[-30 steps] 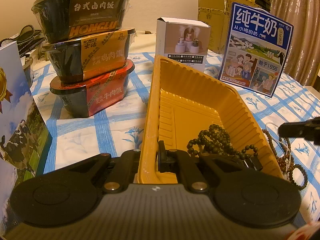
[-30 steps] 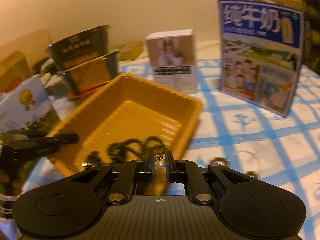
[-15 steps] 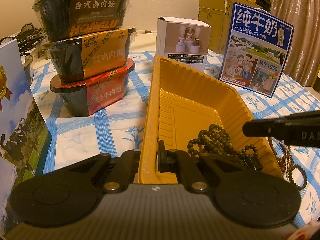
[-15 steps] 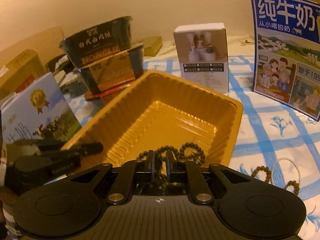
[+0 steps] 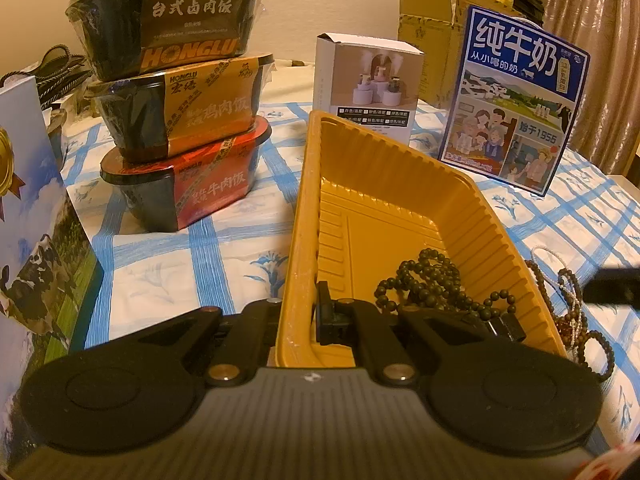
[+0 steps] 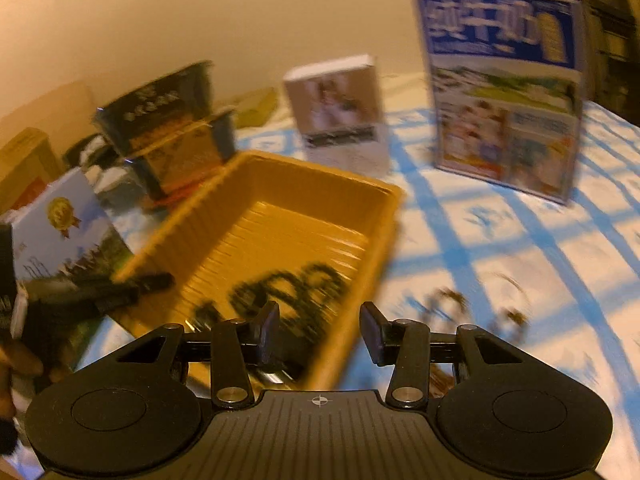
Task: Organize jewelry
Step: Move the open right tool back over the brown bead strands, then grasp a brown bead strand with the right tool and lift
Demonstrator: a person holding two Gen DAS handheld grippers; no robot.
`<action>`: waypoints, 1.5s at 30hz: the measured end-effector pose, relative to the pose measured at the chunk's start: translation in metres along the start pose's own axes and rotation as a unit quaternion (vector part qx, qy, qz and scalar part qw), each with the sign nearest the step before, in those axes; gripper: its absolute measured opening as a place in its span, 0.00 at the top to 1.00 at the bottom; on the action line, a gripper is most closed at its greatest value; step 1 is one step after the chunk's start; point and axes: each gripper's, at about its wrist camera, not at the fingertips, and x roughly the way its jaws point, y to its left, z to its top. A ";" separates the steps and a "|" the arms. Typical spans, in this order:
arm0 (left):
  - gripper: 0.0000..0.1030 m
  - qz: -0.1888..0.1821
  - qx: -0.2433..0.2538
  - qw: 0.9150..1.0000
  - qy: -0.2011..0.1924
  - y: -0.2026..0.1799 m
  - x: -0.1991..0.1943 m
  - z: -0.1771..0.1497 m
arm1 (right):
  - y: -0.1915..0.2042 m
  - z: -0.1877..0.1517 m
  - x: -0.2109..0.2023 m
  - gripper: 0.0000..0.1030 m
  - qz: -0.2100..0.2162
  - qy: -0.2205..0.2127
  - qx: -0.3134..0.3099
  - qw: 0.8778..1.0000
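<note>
The left gripper [image 5: 298, 312] is pinching the near wall of the yellow tray [image 5: 472, 216], steadying it on the checked surface [image 5: 224, 240]. The right gripper [image 6: 318, 332] is hanging over the tray's right rim, its jaws having just been opening, with nothing between them. A dark bead necklace [image 5: 424, 284] is lying inside the tray near its front. More bead strands [image 5: 568, 304] are lying on the cloth just beside the tray's right wall. The drop looks done; the next move calls for swinging the opened gripper right, over those loose strands, and closing on one.
</note>
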 end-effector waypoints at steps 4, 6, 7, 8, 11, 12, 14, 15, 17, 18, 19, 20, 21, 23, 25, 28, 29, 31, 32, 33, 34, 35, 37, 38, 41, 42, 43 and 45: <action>0.96 0.001 0.001 1.000 -0.001 0.000 0.000 0.000 | -0.024 -0.021 -0.015 0.56 -0.041 0.017 0.027 0.999; 0.96 0.002 0.001 1.000 -0.001 -0.001 0.000 0.000 | -0.037 -0.028 -0.022 0.56 -0.058 0.023 0.041 0.997; 0.96 0.002 0.000 1.000 -0.001 -0.001 0.000 0.000 | -0.041 -0.031 -0.024 0.56 -0.065 0.025 0.046 0.996; 0.96 0.003 0.001 1.000 -0.002 -0.001 0.000 0.000 | -0.046 -0.034 -0.026 0.56 -0.073 0.027 0.051 0.996; 0.96 0.005 0.000 1.000 -0.001 -0.002 0.000 0.000 | -0.057 -0.041 -0.033 0.56 -0.091 0.030 0.062 0.993; 0.96 0.005 0.001 1.000 -0.001 -0.002 0.000 0.000 | -0.060 -0.043 -0.035 0.56 -0.096 0.031 0.064 0.993; 0.96 0.007 0.002 1.000 -0.001 -0.002 0.000 0.000 | -0.065 -0.046 -0.037 0.56 -0.101 0.032 0.070 0.992; 0.96 0.007 0.002 1.000 -0.001 -0.002 0.000 0.000 | -0.067 -0.047 -0.038 0.57 -0.102 0.033 0.071 0.992; 0.96 0.007 0.002 1.000 -0.001 -0.002 0.000 0.000 | -0.068 -0.049 -0.038 0.57 -0.104 0.036 0.071 0.991; 0.96 0.007 0.002 1.000 -0.001 -0.002 0.000 0.000 | -0.069 -0.051 -0.038 0.57 -0.104 0.038 0.070 0.991; 0.96 0.008 0.002 1.000 -0.002 -0.002 -0.001 0.000 | -0.069 -0.052 -0.038 0.56 -0.105 0.040 0.068 0.991; 0.96 0.007 0.002 1.000 -0.002 -0.002 -0.001 0.000 | -0.068 -0.053 -0.037 0.57 -0.105 0.042 0.066 0.991; 0.96 0.007 0.003 1.000 -0.002 -0.002 -0.001 0.000 | -0.068 -0.054 -0.036 0.57 -0.106 0.043 0.065 0.991; 0.96 0.008 0.003 1.000 -0.002 -0.002 -0.001 0.000 | -0.068 -0.055 -0.035 0.57 -0.104 0.044 0.066 0.991; 0.96 0.007 0.003 1.000 -0.001 -0.002 -0.001 0.000 | -0.068 -0.055 -0.034 0.57 -0.103 0.045 0.066 0.992; 0.96 0.008 0.004 1.000 -0.001 -0.002 -0.001 0.001 | -0.068 -0.054 -0.033 0.57 -0.100 0.045 0.064 0.992; 0.96 0.007 0.003 1.000 -0.001 -0.002 -0.001 0.000 | -0.069 -0.054 -0.032 0.57 -0.100 0.045 0.063 0.992; 0.96 0.007 0.002 1.000 -0.001 -0.002 -0.001 0.001 | -0.069 -0.052 -0.030 0.59 -0.100 0.045 0.060 0.992; 0.96 0.008 0.003 1.000 -0.001 -0.002 -0.001 0.001 | -0.069 -0.050 -0.028 0.62 -0.100 0.044 0.058 0.992; 0.96 0.008 0.003 1.000 0.000 -0.002 -0.001 0.001 | -0.070 -0.049 -0.027 0.64 -0.099 0.044 0.056 0.993; 0.96 0.007 0.003 1.000 0.000 -0.002 -0.001 0.001 | -0.070 -0.047 -0.026 0.66 -0.099 0.043 0.053 0.993; 0.96 0.007 0.003 1.000 -0.001 -0.002 -0.001 0.001 | -0.070 -0.045 -0.024 0.68 -0.099 0.042 0.051 0.993; 0.96 0.007 0.003 1.000 -0.001 -0.002 -0.001 0.001 | -0.069 -0.042 -0.021 0.69 -0.098 0.040 0.045 0.993; 0.96 0.007 0.003 1.000 -0.001 -0.002 -0.001 0.001 | -0.069 -0.040 -0.019 0.70 -0.099 0.040 0.043 0.993; 0.96 0.008 0.003 1.000 -0.001 -0.002 -0.001 0.000 | -0.068 -0.033 -0.013 0.74 -0.094 0.039 0.032 0.994; 0.96 0.008 0.003 1.000 -0.001 -0.002 -0.001 0.001 | -0.067 -0.031 -0.010 0.74 -0.094 0.038 0.026 0.994; 0.96 0.008 0.003 1.000 0.000 -0.002 -0.001 0.001 | -0.066 -0.028 -0.006 0.75 -0.094 0.037 0.020 0.995; 0.96 0.007 0.003 1.000 0.000 -0.002 -0.001 0.000 | -0.066 -0.021 0.002 0.78 -0.093 0.036 0.009 0.995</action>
